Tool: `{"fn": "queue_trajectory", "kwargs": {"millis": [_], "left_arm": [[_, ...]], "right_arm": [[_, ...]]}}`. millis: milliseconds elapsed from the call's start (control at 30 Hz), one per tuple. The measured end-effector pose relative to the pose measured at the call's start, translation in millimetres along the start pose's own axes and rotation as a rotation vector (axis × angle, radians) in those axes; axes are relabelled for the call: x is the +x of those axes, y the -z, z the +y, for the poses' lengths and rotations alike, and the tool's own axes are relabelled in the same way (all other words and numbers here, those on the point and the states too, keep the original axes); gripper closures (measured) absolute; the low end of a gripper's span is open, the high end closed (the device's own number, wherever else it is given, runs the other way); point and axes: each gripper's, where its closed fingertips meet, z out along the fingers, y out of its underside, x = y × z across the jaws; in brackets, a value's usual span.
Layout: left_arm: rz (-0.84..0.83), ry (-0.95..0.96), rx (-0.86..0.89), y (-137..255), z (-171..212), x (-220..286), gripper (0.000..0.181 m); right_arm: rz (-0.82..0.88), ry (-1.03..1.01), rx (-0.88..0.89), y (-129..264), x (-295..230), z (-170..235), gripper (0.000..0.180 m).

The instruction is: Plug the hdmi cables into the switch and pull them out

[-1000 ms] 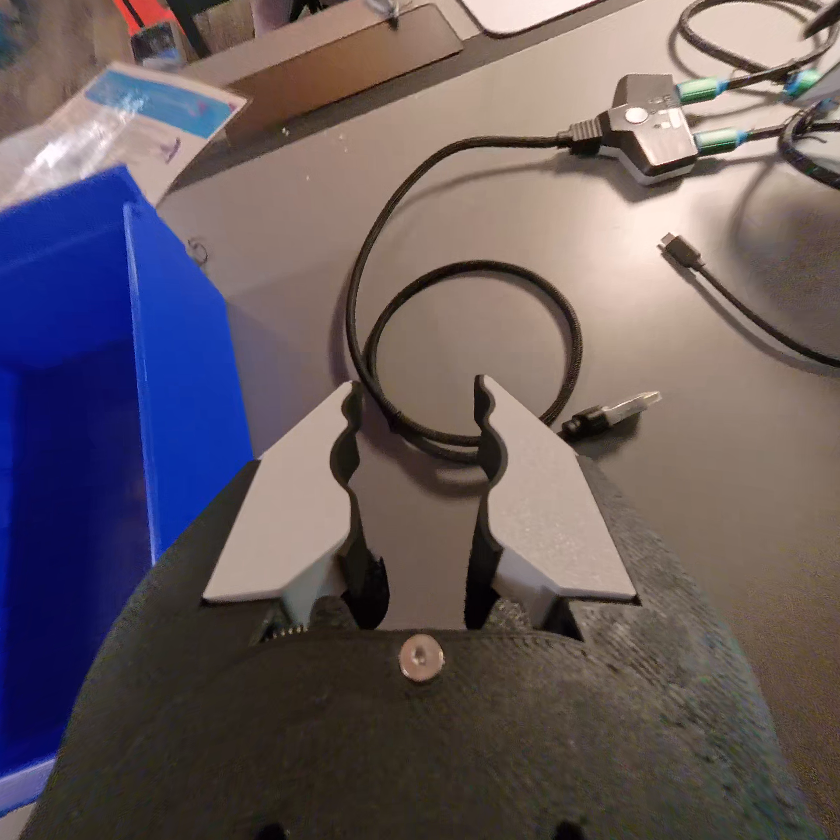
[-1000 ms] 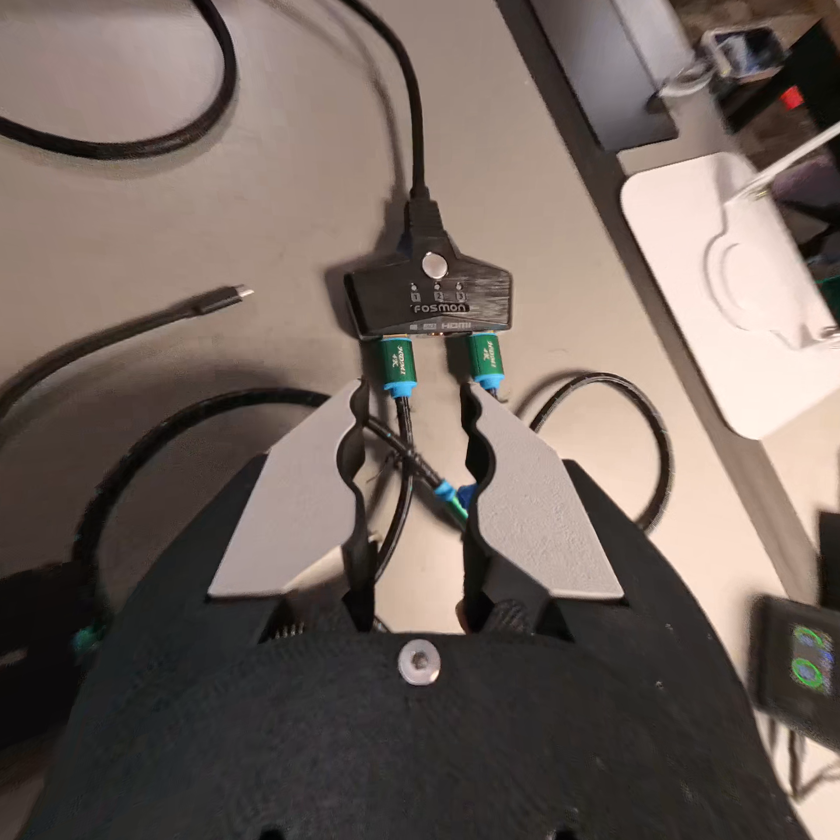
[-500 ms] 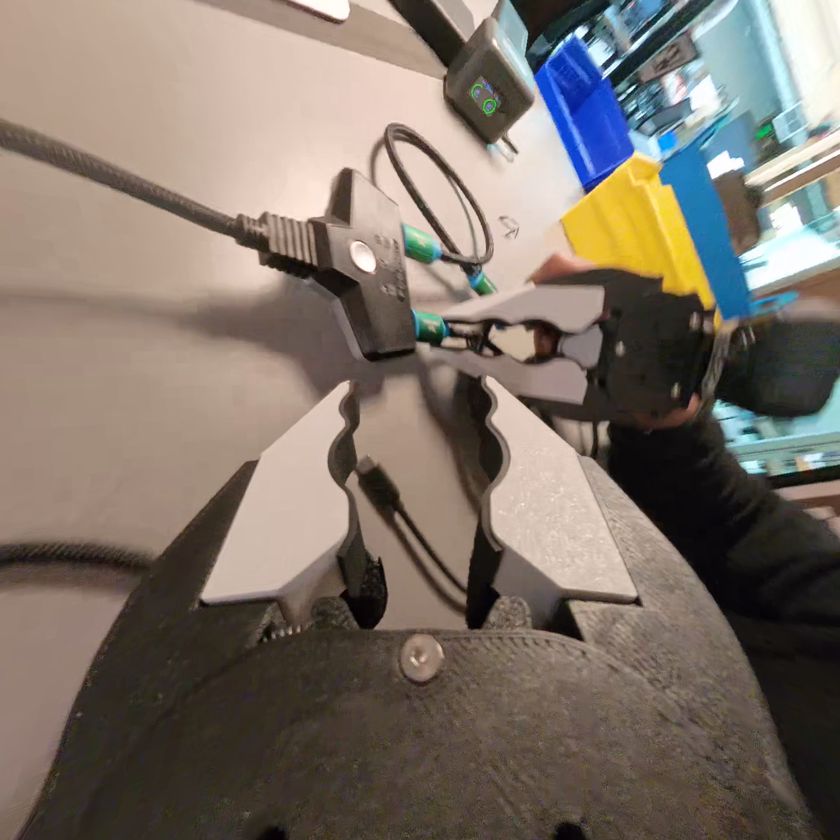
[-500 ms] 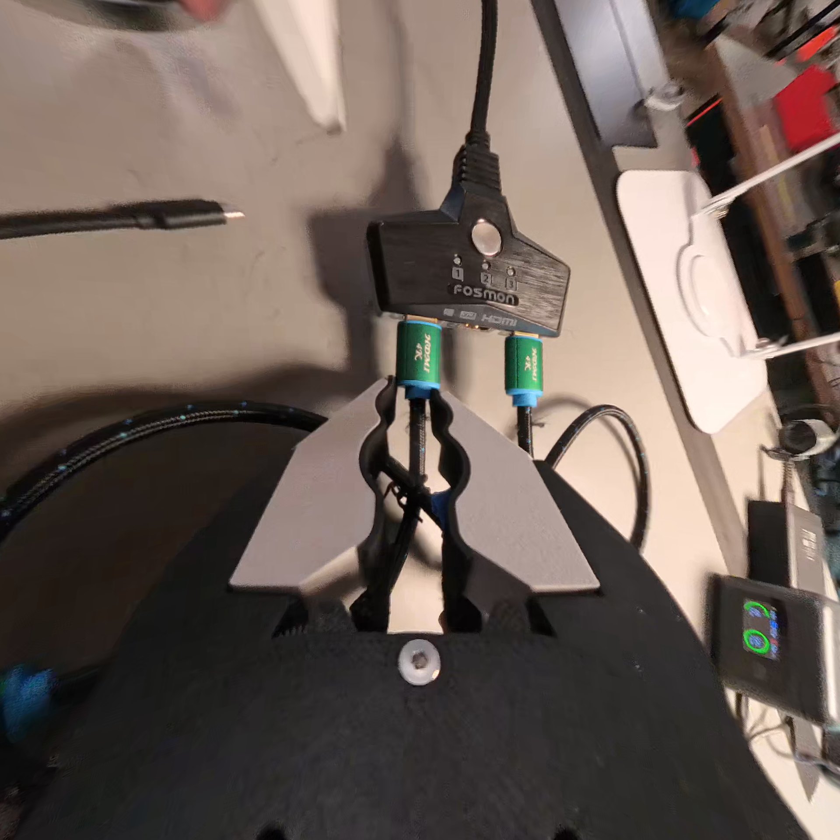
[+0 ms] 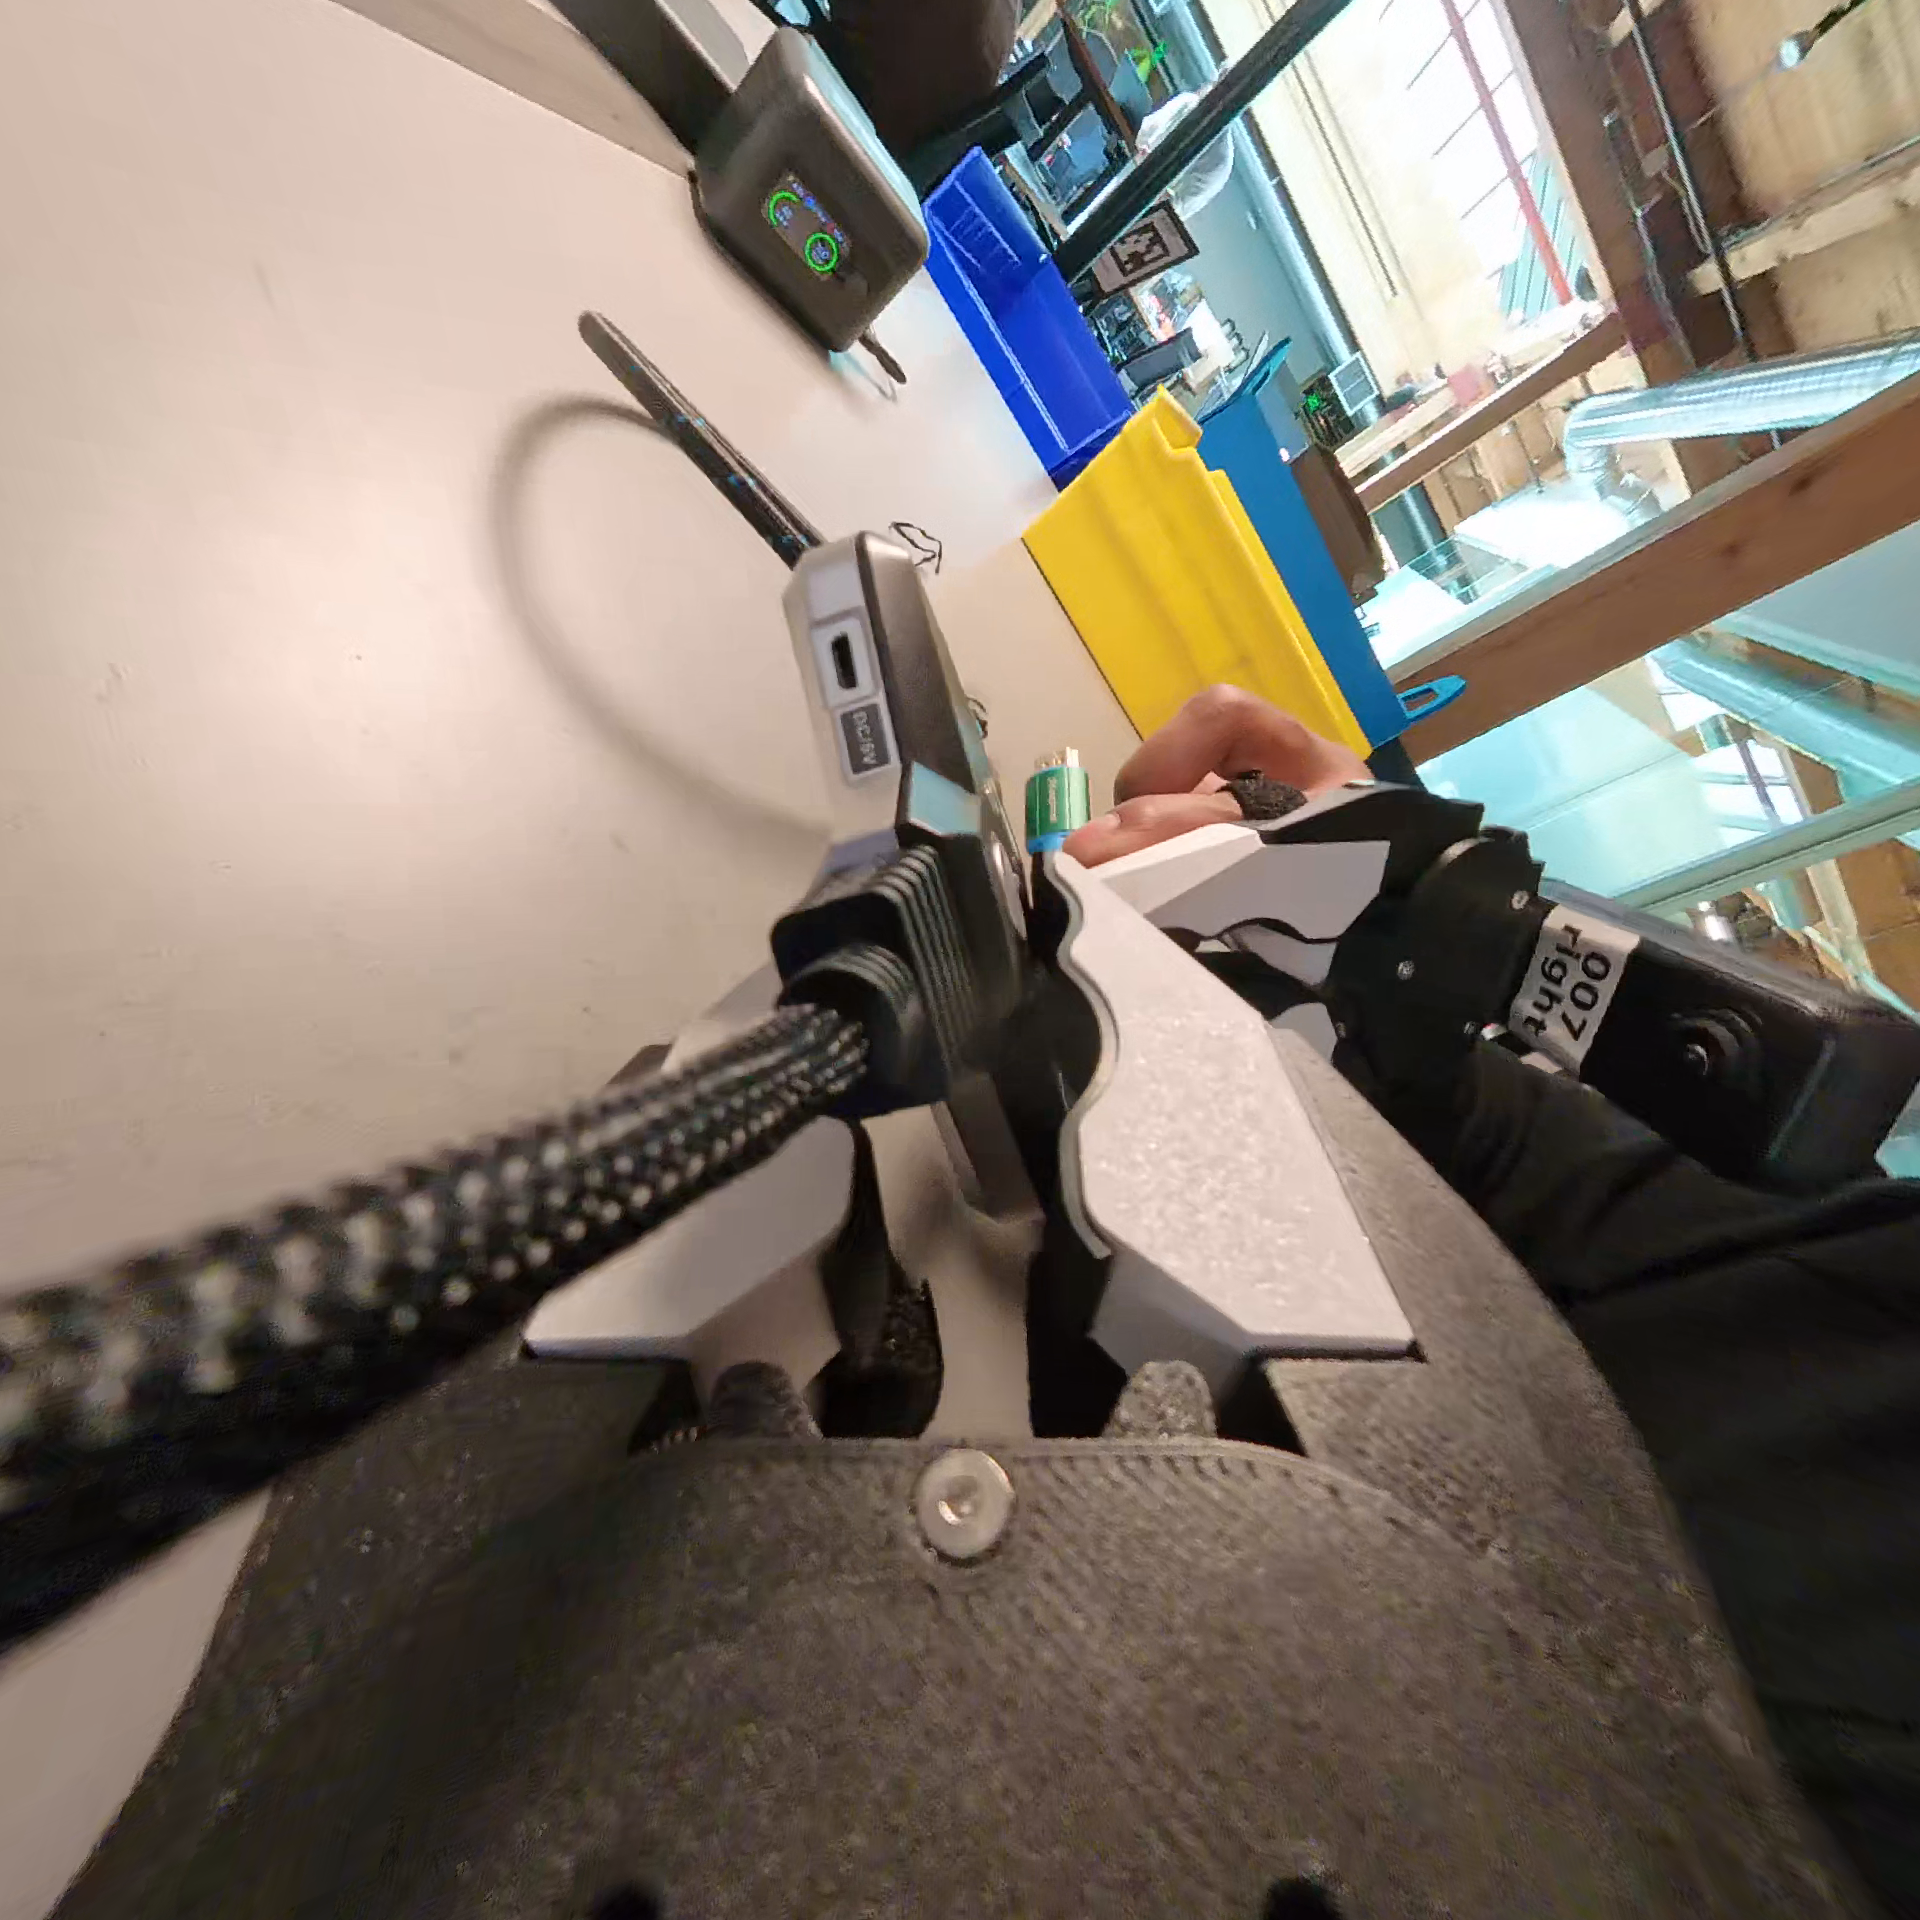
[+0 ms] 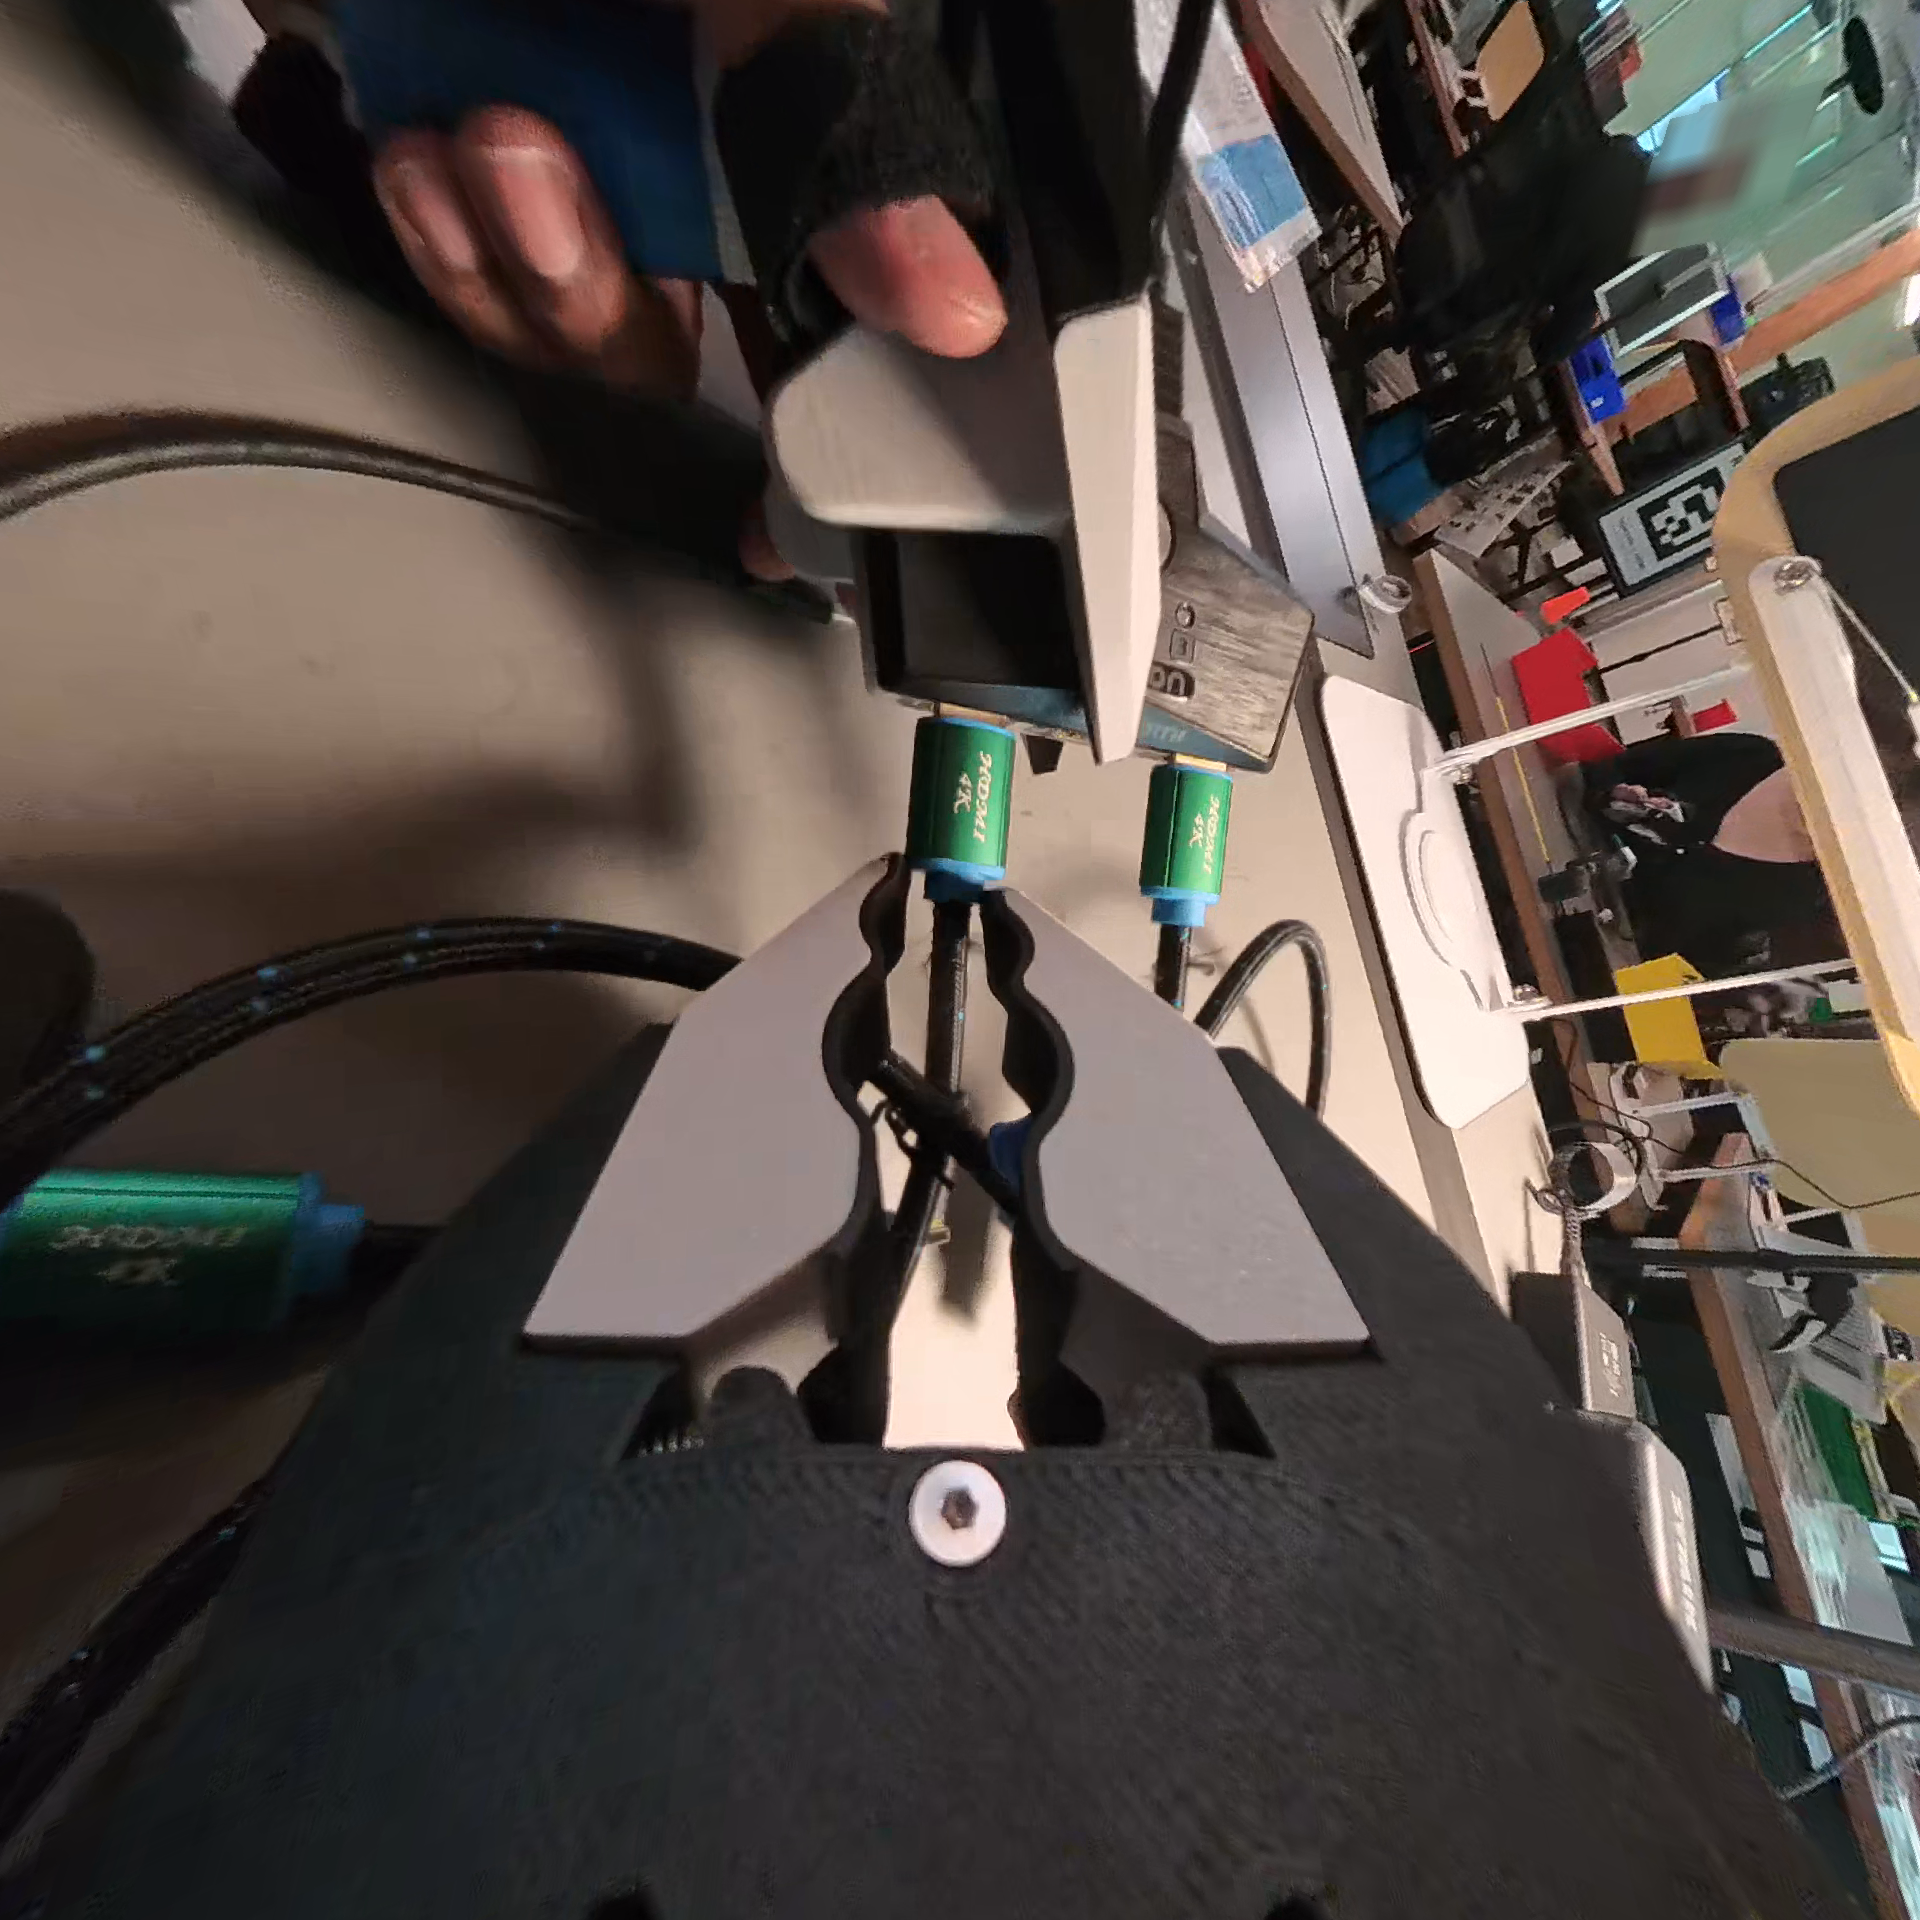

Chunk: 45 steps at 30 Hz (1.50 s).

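Switch (image 6: 1226, 665) lifted off the tabletop (image 5: 312, 623), pinched flat between the left tongs (image 5: 997, 997); its braided lead (image 5: 416, 1226) trails back past them. Two green plugs seated in its near edge: left plug (image 6: 958, 800) and right plug (image 6: 1184, 831), long axes running straight toward the right tongs (image 6: 940, 894). Right tongs pressed onto the cable (image 6: 945, 997) just behind the left plug's blue collar, in line with it. Judgement: pull-out comes next, straight back along the plug axis while the left tongs hold the switch; a sideways tug risks binding. Third green plug (image 6: 156, 1247) lies loose at left. Pale tabletop, cluttered workshop beyond; yellow bin (image 5: 1174, 592), power bank (image 5: 810, 229).
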Motion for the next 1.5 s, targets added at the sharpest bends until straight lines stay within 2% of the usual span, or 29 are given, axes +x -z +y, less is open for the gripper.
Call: {"fn": "queue_trajectory", "kwargs": {"millis": [367, 467, 633, 1133, 1500], "left_arm": [[0.025, -0.083, 0.021, 9.1, 0.5, 8.9, 0.152], [0.032, -0.091, 0.024, 9.3, 0.4, 10.9, 0.143], [0.012, -0.092, 0.076, 13.1, -5.7, 8.8, 0.156], [0.105, -0.083, 0.080, 16.6, -7.5, 19.5, 0.157], [0.126, -0.083, 0.067, 15.9, -5.7, 21.9, 0.156]], "right_arm": [[0.018, 0.093, 0.013, 3.5, -0.4, -1.4, 0.172], [0.023, 0.116, 0.017, 3.3, -1.4, -1.4, 0.172], [0.017, 0.111, 0.042, 3.8, -4.0, -6.7, 0.172], [-0.029, 0.080, 0.088, 11.2, -3.6, -11.8, 0.172], [-0.012, 0.141, 0.098, 15.7, 0.7, -10.4, 0.172]]}}
